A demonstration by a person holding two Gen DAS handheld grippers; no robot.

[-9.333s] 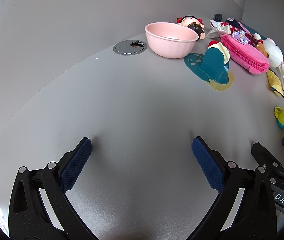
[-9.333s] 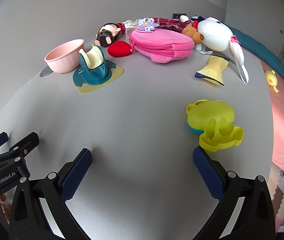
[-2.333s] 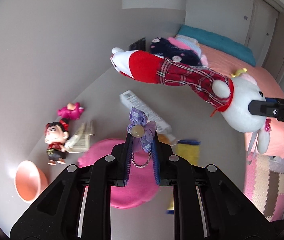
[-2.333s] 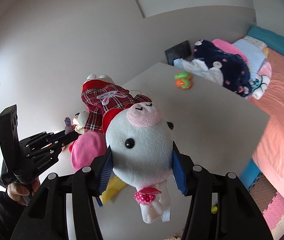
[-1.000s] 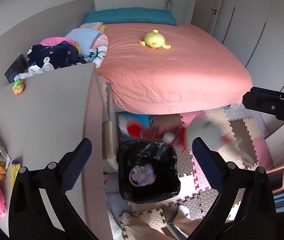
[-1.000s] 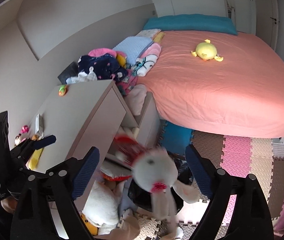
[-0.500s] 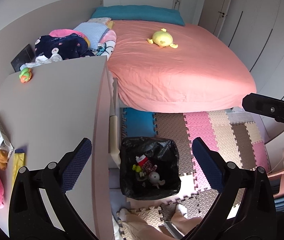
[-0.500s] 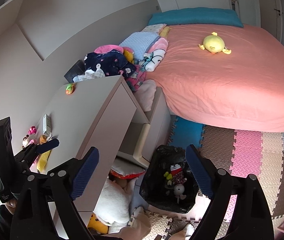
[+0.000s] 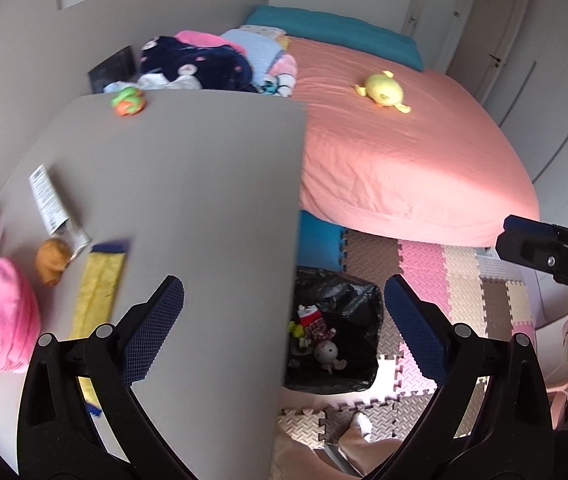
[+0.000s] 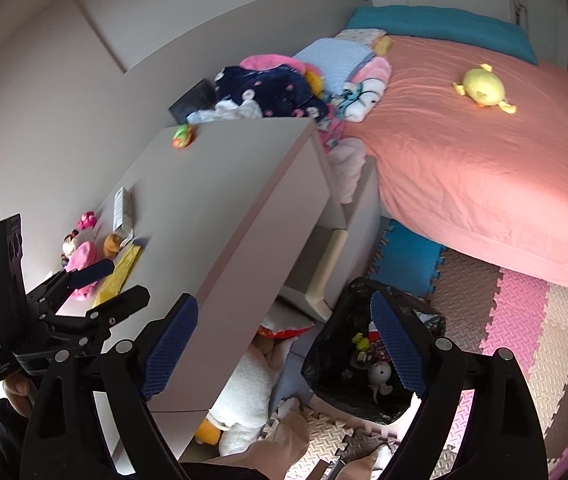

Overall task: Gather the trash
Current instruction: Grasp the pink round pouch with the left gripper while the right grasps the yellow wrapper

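While both views look steeply down, no brand or label reads clearly: the white carton [image 9: 50, 200] on the counter [image 9: 188, 184] carries print too small to make out, and white lettering on the left hand-held gripper's body in the right wrist view is illegible.

Left hand-held gripper [image 9: 284, 320]: jaws wide, nothing between them, spanning the counter's right edge. Right hand-held gripper [image 10: 284, 344]: jaws wide, empty, over the gap between counter and bin.

Black-lined trash bin [image 9: 335, 284]: on the foam floor mats [image 9: 443, 264], just beside the counter's edge; inside lie a white plush bunny [image 9: 327, 354], red plaid cloth [image 9: 315, 326] and a small yellow-green item.

Counter items, left part: yellow packet [image 9: 98, 292], pink pouch [image 9: 4, 312], brown toy [image 9: 52, 266], green-orange toy [image 9: 128, 101] at the far end. Its middle and right part are bare.

Left view only: a person's foot near the bin. Right view only: shelves under the counter, white plush [image 10: 252, 384] on the floor.

Bed [image 9: 403, 152]: pink sheet, yellow plush [image 9: 381, 90].
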